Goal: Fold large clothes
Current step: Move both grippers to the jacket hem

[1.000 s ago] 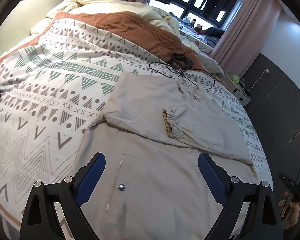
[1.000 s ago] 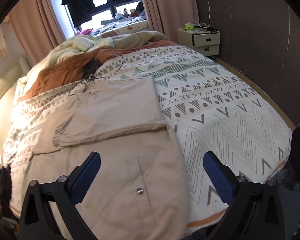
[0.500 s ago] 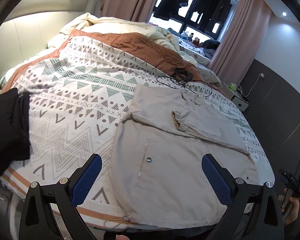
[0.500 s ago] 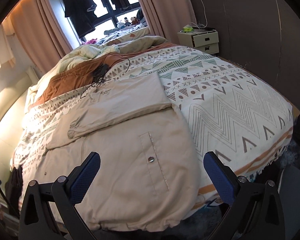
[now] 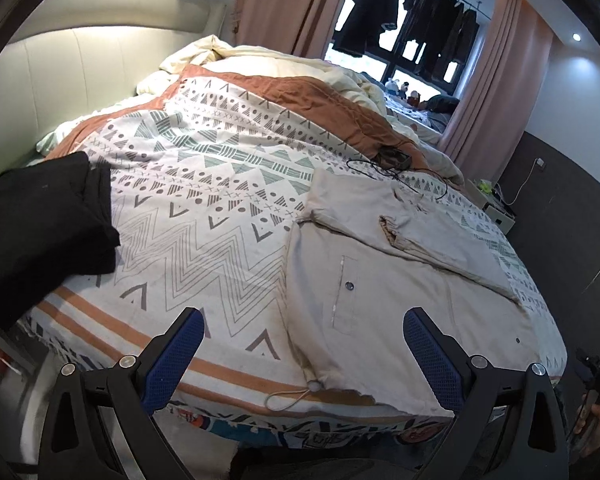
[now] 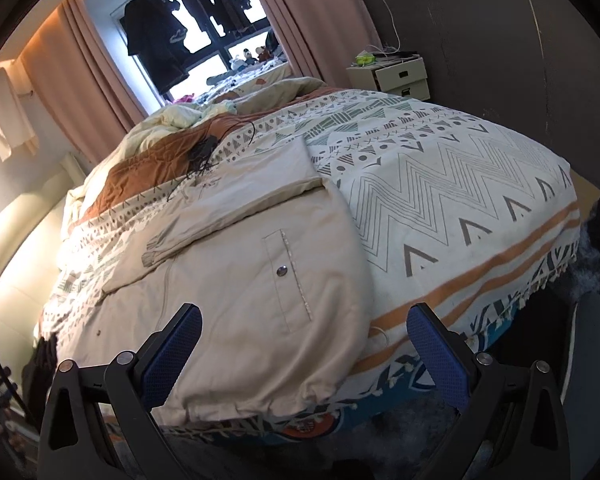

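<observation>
**Both grippers spread wide and empty above the foot of the bed; jacket lies flat ahead of them**

Left gripper (image 5: 301, 354): jaws fully apart, nothing between the blue pads (image 5: 172, 364). It hangs clear of the bed, short of its near edge.

Right gripper (image 6: 303, 354): jaws likewise wide apart, holding nothing, also short of the near edge.

Beige jacket (image 5: 383, 296) (image 6: 236, 280): spread flat on the patterned bedspread (image 5: 204, 208) (image 6: 439, 192), ahead of both grippers. From the left gripper it sits ahead and to the right; from the right gripper, ahead and slightly left. One sleeve (image 5: 431, 236) is folded across the upper body, its elastic cuff (image 5: 388, 230) resting near the middle of the garment. The hem reaches the near edge of the bed, and a drawstring cord (image 5: 288, 396) loops over that edge just ahead of the left gripper. A pocket snap (image 5: 349, 286) (image 6: 282, 270) faces up.

Other items: a folded black garment (image 5: 48, 220) lies far left of the left gripper, well apart from the jacket. A black cable (image 5: 395, 166) lies just beyond the jacket's far end. A nightstand (image 6: 395, 76) stands far ahead and right of the right gripper.
</observation>
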{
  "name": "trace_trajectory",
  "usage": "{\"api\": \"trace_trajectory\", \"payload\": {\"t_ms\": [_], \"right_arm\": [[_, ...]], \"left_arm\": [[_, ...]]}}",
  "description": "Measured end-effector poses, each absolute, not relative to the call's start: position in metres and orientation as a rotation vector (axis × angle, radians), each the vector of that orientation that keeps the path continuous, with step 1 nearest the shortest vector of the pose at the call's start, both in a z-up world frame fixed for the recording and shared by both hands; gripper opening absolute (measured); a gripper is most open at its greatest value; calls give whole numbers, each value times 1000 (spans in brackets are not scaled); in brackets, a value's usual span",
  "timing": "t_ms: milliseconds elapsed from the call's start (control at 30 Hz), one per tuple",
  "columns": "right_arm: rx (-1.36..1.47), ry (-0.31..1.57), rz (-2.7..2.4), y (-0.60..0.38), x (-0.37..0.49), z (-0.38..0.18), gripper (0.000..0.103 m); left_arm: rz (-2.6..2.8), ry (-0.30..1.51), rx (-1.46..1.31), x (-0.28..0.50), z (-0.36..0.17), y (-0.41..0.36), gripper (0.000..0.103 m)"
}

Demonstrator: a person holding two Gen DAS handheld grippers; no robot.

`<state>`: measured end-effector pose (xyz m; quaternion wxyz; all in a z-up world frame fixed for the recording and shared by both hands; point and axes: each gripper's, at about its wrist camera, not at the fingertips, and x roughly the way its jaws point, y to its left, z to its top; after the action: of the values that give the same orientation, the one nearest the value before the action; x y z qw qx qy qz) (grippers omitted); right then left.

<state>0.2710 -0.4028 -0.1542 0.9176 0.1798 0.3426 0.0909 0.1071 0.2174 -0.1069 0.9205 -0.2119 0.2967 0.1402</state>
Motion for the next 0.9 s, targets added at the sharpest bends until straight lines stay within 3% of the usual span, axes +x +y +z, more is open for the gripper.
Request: {"api": "trace_trajectory", "payload": {"t_ms": [300,633,700,767,900], "right_arm": [[418,683,181,-421,247,-170,103],[460,795,152,-415,271,-209,103],[481,799,184,-414,277,-216,98],[486,817,206,-412,285,-222,83],[502,850,227,-411,304,-232,78]], "left_arm": [[292,568,-518,72,-127,219,100],[312,626,-607,81,-171,237,100],[300,636,-641,87,-179,244,100],[278,644,-672,96,-185,249,93],[253,682,-683,121,-195,252,81]]}}
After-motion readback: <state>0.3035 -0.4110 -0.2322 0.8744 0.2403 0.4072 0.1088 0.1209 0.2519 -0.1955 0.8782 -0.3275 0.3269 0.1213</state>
